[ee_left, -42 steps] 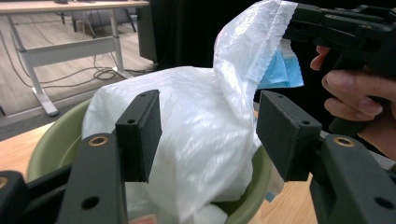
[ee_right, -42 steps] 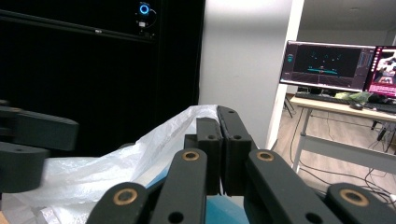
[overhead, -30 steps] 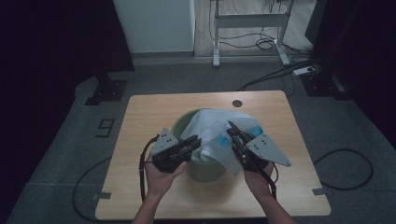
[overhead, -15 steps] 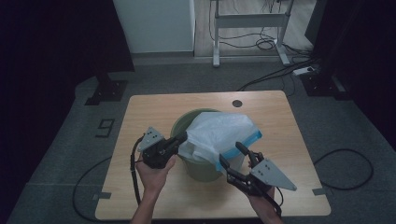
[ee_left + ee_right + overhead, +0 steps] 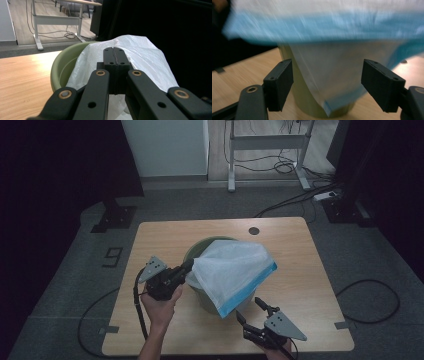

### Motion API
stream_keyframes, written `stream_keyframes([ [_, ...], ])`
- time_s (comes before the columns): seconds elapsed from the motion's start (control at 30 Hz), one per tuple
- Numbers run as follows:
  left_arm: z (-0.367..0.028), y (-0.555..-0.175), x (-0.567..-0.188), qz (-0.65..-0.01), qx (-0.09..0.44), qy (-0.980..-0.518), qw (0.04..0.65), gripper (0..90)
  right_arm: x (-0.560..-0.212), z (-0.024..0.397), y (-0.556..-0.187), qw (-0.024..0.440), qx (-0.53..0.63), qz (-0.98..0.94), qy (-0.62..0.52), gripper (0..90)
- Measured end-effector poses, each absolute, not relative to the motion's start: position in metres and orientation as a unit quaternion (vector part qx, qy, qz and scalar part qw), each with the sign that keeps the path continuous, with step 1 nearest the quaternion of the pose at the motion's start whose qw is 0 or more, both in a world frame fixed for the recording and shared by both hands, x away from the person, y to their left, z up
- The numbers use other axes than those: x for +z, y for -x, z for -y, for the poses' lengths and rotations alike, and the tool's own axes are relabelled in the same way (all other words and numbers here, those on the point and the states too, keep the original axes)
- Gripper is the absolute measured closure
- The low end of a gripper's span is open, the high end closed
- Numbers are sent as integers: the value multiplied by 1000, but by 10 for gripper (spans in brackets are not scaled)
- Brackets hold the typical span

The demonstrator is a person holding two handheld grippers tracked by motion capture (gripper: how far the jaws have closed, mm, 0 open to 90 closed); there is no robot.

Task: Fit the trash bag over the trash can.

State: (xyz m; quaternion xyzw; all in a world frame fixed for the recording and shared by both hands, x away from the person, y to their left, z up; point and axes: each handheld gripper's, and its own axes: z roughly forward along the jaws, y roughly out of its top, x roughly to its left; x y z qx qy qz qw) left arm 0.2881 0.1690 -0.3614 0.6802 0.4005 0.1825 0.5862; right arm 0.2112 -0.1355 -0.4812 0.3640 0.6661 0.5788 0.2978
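Left hand (image 5: 161, 306) reaching in from the near edge, forearm angled up and slightly right, holding the left gripper (image 5: 186, 268) level and pointed right at the near-left rim of the green bin (image 5: 196, 254). Fingers (image 5: 115, 58) pressed together on a fold of the white plastic bag (image 5: 232, 270), pinched tight with no gap between them. Right gripper (image 5: 251, 311) low at the near-right of the surface (image 5: 295, 250), pointed far and left toward the bin's base, with just a sliver of the hand at the bottom edge. Fingers (image 5: 279, 82) wide apart, having just been opening, nothing between the pads; bag and bin just ahead of them but untouched.

Bin standing at the middle of the surface, bag draped over its rim and right side, blue-edged hem hanging down the near side.

From the high view: both hands' places, the whole wooden top, a dark round cap (image 5: 254, 230) far on the surface. From the left gripper view: the pinch close up, the bin's inner wall left of the bag. From the right gripper view, blurred: the blue hem (image 5: 317, 27) overhead, the bag's lower corner hanging down in front of the bin's olive side.
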Motion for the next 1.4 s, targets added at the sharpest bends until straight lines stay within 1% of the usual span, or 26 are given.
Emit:
stream_keyframes([
  [0.13,-172,-288,-361,-402,177,-674,594,900,-495,125,-220,317,554,-675,-370,234],
  [0.17,-172,-287,-361,-402,175,-674,595,899,-497,122,-223,321,547,-677,-373,247],
  [0.2,-173,-287,-360,-402,174,-673,596,899,-500,120,-226,329,539,-678,-377,281],
  [0.23,-174,-286,-360,-401,174,-672,597,899,-502,118,-229,342,528,-678,-381,333],
  [0.27,-175,-286,-360,-400,172,-673,598,899,-503,118,-231,344,526,-677,-383,403],
  [0.3,-176,-285,-360,-400,171,-672,600,899,-504,119,-234,345,527,-675,-383,527],
  [0.33,-178,-284,-360,-400,170,-670,602,899,-504,120,-236,348,524,-675,-386,622],
  [0.37,-180,-284,-360,-400,168,-668,604,899,-503,122,-238,353,518,-674,-392,693],
  [0.47,-186,-282,-360,-400,167,-663,610,899,-498,132,-240,370,511,-661,-406,821],
  [0.53,-190,-280,-360,-400,164,-661,613,899,-492,140,-242,376,514,-651,-413,864],
  [0.6,-193,-280,-362,-403,163,-659,614,899,-483,150,-246,382,516,-644,-417,879],
  [0.77,-199,-279,-366,-410,163,-655,614,899,-456,171,-260,391,530,-620,-426,883],
  [0.97,-204,-281,-370,-413,163,-654,612,899,-435,186,-272,389,544,-602,-435,884],
  [1.2,-210,-278,-372,-413,167,-658,607,899,-415,196,-294,391,538,-602,-441,884],
  [1.4,-220,-277,-376,-420,165,-657,604,898,-407,202,-318,396,516,-608,-454,884],
])
